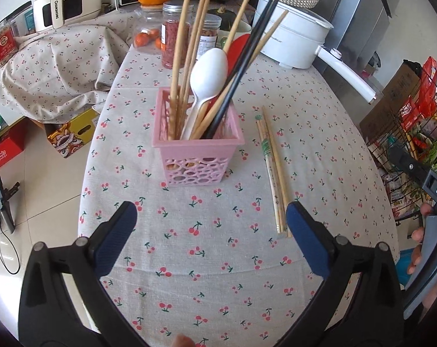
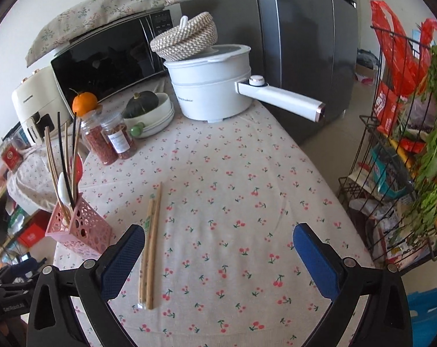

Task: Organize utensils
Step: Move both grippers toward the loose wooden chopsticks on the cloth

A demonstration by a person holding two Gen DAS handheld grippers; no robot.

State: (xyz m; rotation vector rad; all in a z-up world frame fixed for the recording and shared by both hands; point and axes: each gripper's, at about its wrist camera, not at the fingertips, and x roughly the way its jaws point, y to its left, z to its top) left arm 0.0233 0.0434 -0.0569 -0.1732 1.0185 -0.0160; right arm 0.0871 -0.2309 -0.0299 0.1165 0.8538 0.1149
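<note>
A pink perforated utensil holder (image 1: 196,147) stands on the cherry-print tablecloth (image 1: 212,248). It holds several wooden chopsticks, a black pair, a white spoon (image 1: 208,70) and a red utensil. Wooden chopsticks (image 1: 273,170) lie flat on the cloth to the holder's right. My left gripper (image 1: 211,219) is open and empty, near the table's front edge, short of the holder. In the right wrist view the holder (image 2: 79,225) is at the left, and the loose chopsticks (image 2: 150,245) lie just inside my left fingertip. My right gripper (image 2: 218,243) is open and empty above the cloth.
A white electric pot (image 2: 212,86) with a long handle and a woven basket on top stands at the back. Jars (image 2: 111,138), a bowl with a squash (image 2: 149,110), an orange, a microwave (image 2: 108,57) and a wire rack (image 2: 406,150) at the right.
</note>
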